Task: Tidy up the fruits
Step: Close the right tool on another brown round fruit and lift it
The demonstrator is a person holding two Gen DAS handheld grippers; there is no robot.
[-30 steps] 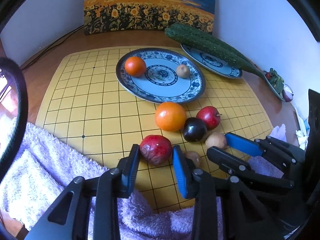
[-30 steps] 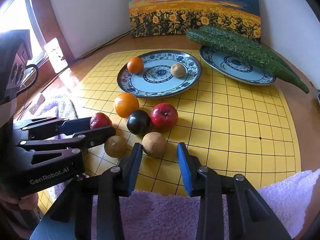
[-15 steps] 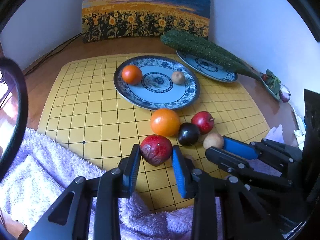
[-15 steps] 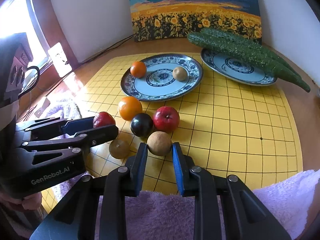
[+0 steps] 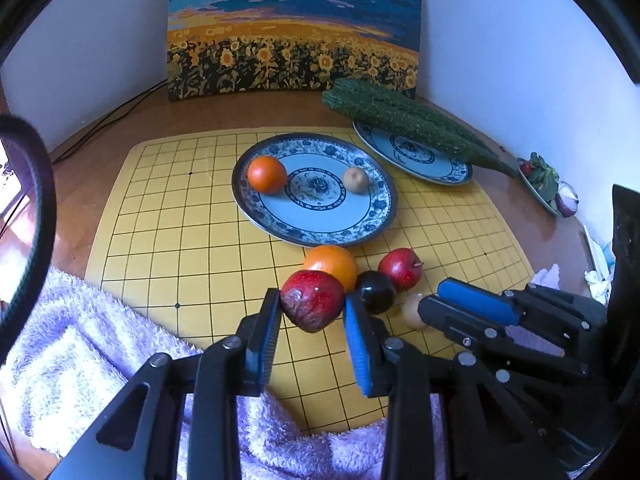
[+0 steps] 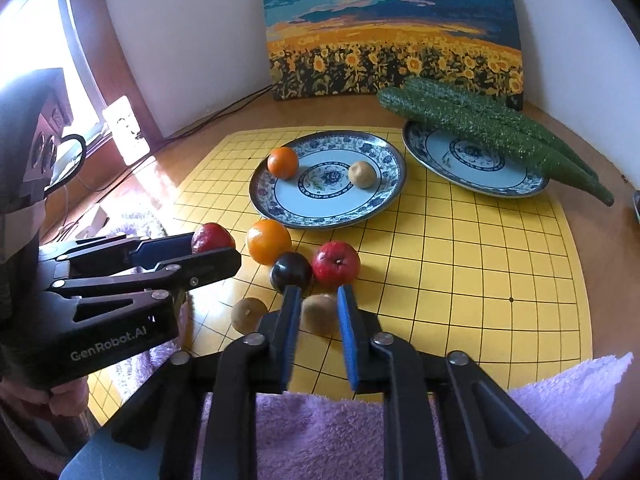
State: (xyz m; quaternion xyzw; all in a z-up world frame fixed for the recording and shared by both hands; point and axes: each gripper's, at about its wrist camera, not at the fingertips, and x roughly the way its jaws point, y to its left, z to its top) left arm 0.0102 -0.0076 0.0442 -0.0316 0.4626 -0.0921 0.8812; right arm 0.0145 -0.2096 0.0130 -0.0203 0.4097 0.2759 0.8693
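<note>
Left wrist view: left gripper (image 5: 310, 312) clamped on dark red fruit (image 5: 312, 306), seemingly lifted for the blue-patterned plate (image 5: 384, 216) at 12 o'clock | right gripper (image 6: 318, 312) pinches brown round fruit (image 6: 318, 314), likely plate-bound | orange (image 5: 331, 266), plum (image 5: 375, 292), apple (image 5: 400, 268) wait on yellow mat (image 5: 180, 220)

Left gripper (image 5: 310, 312) clamped on a dark red fruit (image 5: 312, 300) above the yellow grid mat (image 5: 168, 220).

The blue pads press the fruit's two sides, and it looks raised off the mat. Just behind it sit an orange (image 5: 332, 265), a dark plum (image 5: 375, 291) and a red apple (image 5: 400, 269), close together. To the right, the right gripper (image 5: 466, 312) reaches in from the side around a pale brown fruit (image 5: 412, 312), mostly hidden. Farther back, a blue patterned plate (image 5: 372, 220) holds a small orange (image 5: 267, 174) and a small tan fruit (image 5: 355, 179). A purple towel (image 5: 80, 364) lies near left.
</note>
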